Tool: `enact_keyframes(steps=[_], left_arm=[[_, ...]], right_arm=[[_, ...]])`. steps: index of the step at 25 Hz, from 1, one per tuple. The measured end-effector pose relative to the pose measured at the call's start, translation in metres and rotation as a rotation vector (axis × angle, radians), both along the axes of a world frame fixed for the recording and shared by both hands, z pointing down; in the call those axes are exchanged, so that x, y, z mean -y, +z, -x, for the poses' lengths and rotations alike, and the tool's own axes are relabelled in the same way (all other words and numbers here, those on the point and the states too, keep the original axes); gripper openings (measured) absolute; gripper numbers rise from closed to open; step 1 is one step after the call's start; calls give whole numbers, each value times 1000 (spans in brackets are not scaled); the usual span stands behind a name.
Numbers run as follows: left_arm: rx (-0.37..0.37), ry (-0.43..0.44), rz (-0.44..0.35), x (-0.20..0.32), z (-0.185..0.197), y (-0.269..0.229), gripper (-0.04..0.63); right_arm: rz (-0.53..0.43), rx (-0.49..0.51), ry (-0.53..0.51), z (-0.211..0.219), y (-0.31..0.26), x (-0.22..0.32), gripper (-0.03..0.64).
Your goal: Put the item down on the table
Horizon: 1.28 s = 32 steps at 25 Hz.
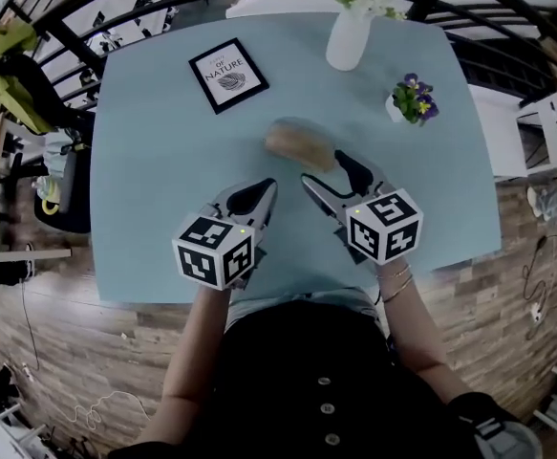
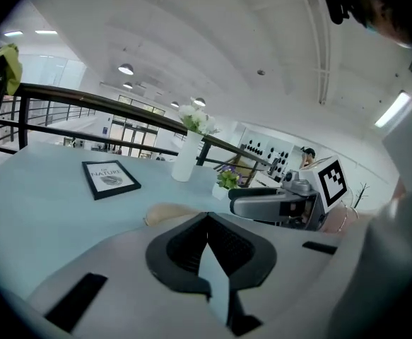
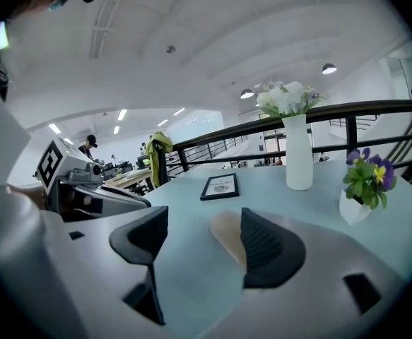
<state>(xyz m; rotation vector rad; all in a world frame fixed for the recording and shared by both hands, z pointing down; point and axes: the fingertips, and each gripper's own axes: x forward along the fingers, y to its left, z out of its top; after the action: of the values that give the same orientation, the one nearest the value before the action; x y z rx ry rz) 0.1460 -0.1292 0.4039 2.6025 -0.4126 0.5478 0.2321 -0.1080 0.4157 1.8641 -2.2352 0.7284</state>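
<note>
Right gripper (image 1: 326,172) is seen with jaws wide apart and nothing pressed between them. The tan loaf-shaped item (image 1: 300,145) is only glimpsed past one pad, just beyond the tips. Left gripper (image 1: 267,189) is seen with pads met at the tips, nothing held.

Item is laid flat on the blue table (image 1: 154,161), on the person's side of the white vase (image 1: 348,38) and well apart from it. It is touched by neither tool, as far as can be told. Both grippers are placed farther from the vase than the item is and appear raised off the tabletop.

Step judged: put-down looks done, item released and resting. Next move, as judged: little is called for beyond both tools being drawn clear, away from the vase, with the open jaws kept from catching the item. No re-grip seems needed, since the item is lying stable and well inside the table edge.
</note>
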Motion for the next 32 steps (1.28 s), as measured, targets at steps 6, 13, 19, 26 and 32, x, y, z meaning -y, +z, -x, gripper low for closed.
enact_keyframes(steps=[6,13,19,26,32], left_arm=[[17,72,-22,-9,2,-5,17],[2,120,-31,-17,1,-9,17],[-2,154,-36,-23,1,-8,17],[31,192,-20,-34,8,9,17],[38,210,-10,-43,13,17,17]], right_arm=[[-40,35,10,9,-14,-12,280],[-71,61,25,21,-24,-23,191],[-89,90,76,28,-23,-34,87],[-79,114,117,32,-15,-43,39],[-98,69,117,35,-13,-51,5]])
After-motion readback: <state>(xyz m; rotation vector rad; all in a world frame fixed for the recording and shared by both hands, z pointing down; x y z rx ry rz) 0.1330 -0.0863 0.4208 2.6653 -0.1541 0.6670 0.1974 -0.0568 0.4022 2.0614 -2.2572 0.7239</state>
